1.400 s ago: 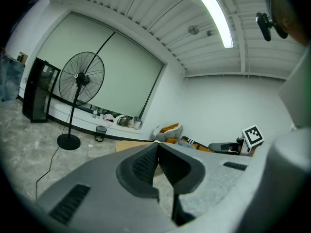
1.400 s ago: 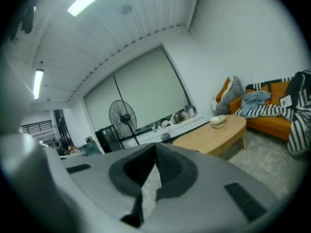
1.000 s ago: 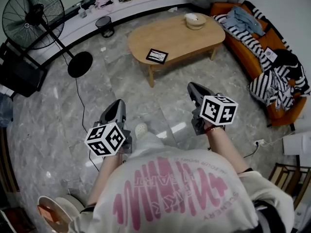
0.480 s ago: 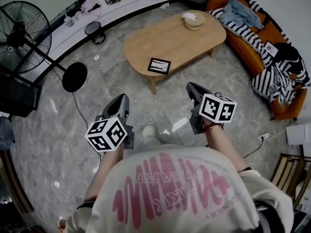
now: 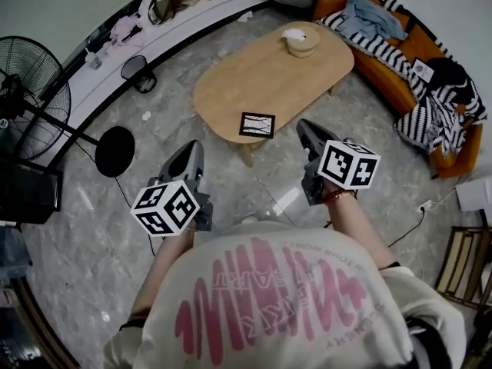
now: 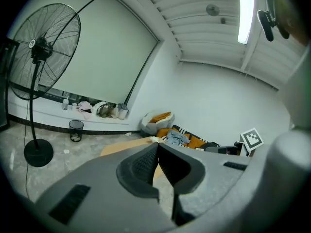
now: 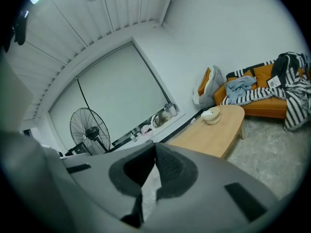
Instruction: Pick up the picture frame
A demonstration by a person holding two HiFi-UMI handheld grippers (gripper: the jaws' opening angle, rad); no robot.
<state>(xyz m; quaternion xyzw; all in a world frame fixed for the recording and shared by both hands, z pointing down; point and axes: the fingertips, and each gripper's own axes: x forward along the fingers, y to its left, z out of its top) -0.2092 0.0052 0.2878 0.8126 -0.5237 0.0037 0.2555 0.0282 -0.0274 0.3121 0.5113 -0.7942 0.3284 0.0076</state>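
Note:
A small black picture frame (image 5: pixel 257 124) with a pale print lies flat near the near edge of the oval wooden coffee table (image 5: pixel 254 79). My left gripper (image 5: pixel 192 154) is held over the floor, short of the table's near left end, its jaws shut with nothing between them (image 6: pixel 156 155). My right gripper (image 5: pixel 305 131) hovers just right of the frame, near the table's edge, also shut and empty (image 7: pixel 154 152). Neither gripper touches the frame. Both gripper views look over the table and do not show the frame.
A pale bowl (image 5: pixel 300 40) sits at the table's far end. An orange sofa (image 5: pixel 400 56) piled with striped and blue clothes runs along the right. A standing fan (image 5: pixel 31 102) with a round base (image 5: pixel 115 151) and a small bin (image 5: pixel 137 73) stand at the left.
The person has walked toward the table; it and the picture frame now lie much closer to both grippers. The fan has slid toward the left edge of the head view. Both grippers stayed shut.

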